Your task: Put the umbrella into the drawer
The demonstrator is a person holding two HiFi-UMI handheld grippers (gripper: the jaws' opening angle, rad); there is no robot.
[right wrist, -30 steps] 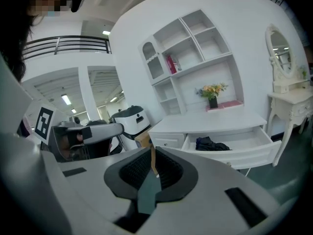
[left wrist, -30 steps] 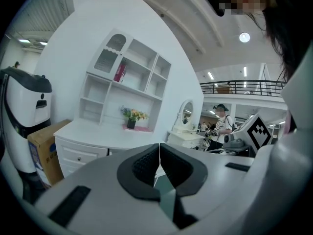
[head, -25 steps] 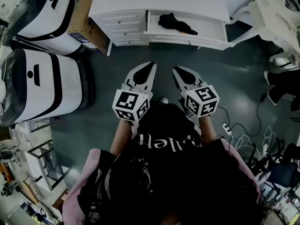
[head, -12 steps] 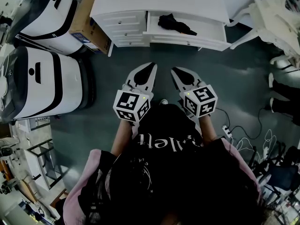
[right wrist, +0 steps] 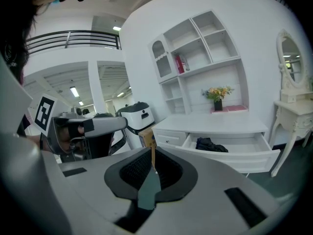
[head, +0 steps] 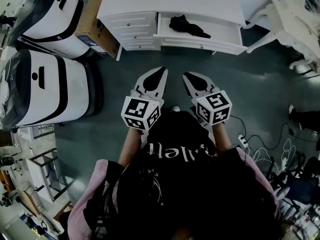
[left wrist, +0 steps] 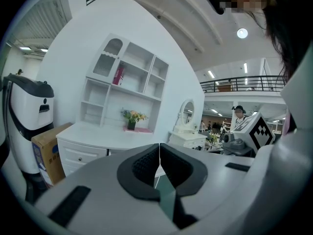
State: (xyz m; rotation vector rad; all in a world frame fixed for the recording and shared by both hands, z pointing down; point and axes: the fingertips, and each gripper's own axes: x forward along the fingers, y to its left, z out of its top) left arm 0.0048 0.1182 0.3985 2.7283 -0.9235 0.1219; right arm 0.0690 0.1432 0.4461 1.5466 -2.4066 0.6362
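A black folded umbrella lies inside the open drawer of the white dresser; the right gripper view shows the umbrella in that drawer too. My left gripper and right gripper hover side by side over the dark floor, well short of the dresser, tips aimed at it. Both are shut with nothing between their jaws. In the left gripper view the left gripper has its pads meeting; in its own view the right gripper does as well.
Two large white-and-black machines stand at the left, with a cardboard box against the dresser's side. A white dressing table stands at the right. A power strip with cables lies on the floor at the right.
Both grippers stay where they were. A person's legs at the right edge have moved further out of view.
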